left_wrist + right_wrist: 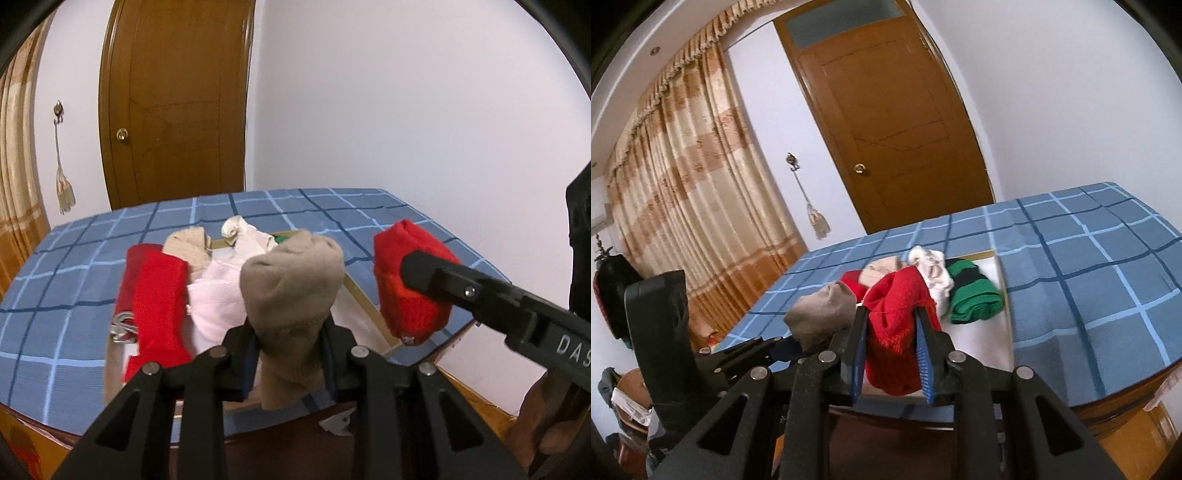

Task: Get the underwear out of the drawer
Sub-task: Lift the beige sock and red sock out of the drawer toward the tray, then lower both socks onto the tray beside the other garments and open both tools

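My left gripper (290,341) is shut on a beige rolled garment (295,280), held above the open drawer (364,295). It also shows in the right wrist view (822,314). My right gripper (892,341) is shut on a red knitted garment (899,314), seen in the left wrist view (410,284) to the right of the drawer. In the drawer lie a red garment (159,306), a pink-white one (218,299), a beige one (186,243), a white one (932,271) and a green-and-black one (973,297).
The drawer is set in a surface covered by a blue checked cloth (62,295). A wooden door (886,122) and white wall stand behind. Curtains (683,192) hang at the left. A tassel (818,221) hangs on the wall.
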Motion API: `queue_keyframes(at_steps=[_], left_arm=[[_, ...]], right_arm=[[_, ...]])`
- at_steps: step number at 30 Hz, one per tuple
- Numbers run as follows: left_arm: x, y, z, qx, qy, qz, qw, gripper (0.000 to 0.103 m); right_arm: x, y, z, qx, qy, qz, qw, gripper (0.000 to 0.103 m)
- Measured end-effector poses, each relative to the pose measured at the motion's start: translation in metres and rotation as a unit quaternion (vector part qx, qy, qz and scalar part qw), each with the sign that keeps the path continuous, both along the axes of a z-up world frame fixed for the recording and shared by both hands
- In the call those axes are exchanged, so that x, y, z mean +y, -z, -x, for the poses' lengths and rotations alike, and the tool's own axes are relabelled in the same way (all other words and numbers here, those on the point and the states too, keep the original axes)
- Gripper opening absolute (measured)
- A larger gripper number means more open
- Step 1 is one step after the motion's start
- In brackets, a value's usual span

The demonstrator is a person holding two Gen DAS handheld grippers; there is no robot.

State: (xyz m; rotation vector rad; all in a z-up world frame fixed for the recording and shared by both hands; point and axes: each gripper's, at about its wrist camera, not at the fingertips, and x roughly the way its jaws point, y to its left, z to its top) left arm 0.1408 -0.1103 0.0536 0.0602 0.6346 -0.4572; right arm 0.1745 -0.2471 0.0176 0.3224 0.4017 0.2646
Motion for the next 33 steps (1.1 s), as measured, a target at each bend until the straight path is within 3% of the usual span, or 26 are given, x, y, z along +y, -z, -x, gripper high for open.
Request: queue_keyframes(at_steps=[12,33], left_arm=[[-0.029,0.027,-0.04,0.031,-0.008,-0.005,0.9995,0.027],[-0.047,0.067,-0.078,0.072,-0.023,-0.021,0.997,0.027]], right_arm=[[-0.017,0.022,-0.046,0.028,0.04,0.038,0.998,0.027],[-0.024,0.066,-0.109,0.093,0.051,0.06,0.993,0.027]])
